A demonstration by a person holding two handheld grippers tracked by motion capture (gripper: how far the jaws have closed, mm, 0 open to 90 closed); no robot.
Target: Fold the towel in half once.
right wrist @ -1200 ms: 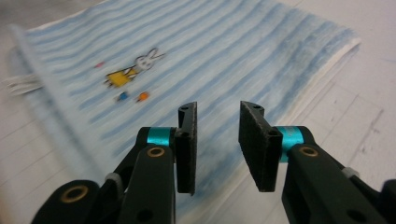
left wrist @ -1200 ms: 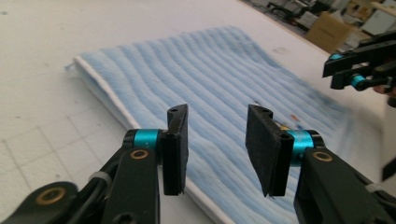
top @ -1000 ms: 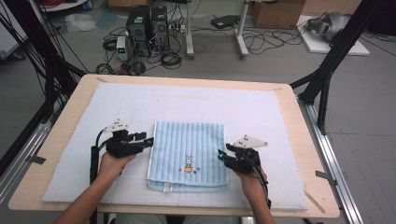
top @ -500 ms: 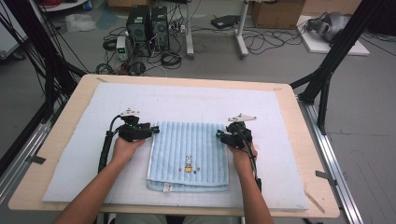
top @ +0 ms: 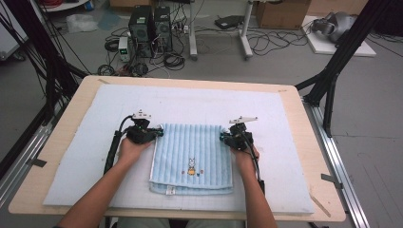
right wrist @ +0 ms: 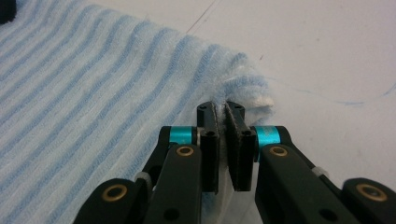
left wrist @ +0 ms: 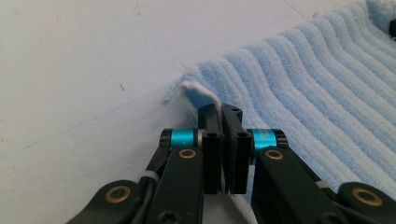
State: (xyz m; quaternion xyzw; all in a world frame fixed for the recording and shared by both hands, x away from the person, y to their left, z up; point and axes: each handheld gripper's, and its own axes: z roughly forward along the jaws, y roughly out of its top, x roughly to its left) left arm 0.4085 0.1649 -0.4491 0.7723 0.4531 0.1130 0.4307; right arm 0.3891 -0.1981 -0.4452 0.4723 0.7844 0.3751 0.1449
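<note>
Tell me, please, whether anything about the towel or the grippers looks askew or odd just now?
Nothing stands out. The blue towel lies flat and roughly square on the white mat. The left gripper and right gripper are each shut on a far corner, which is pinched up slightly.
</note>
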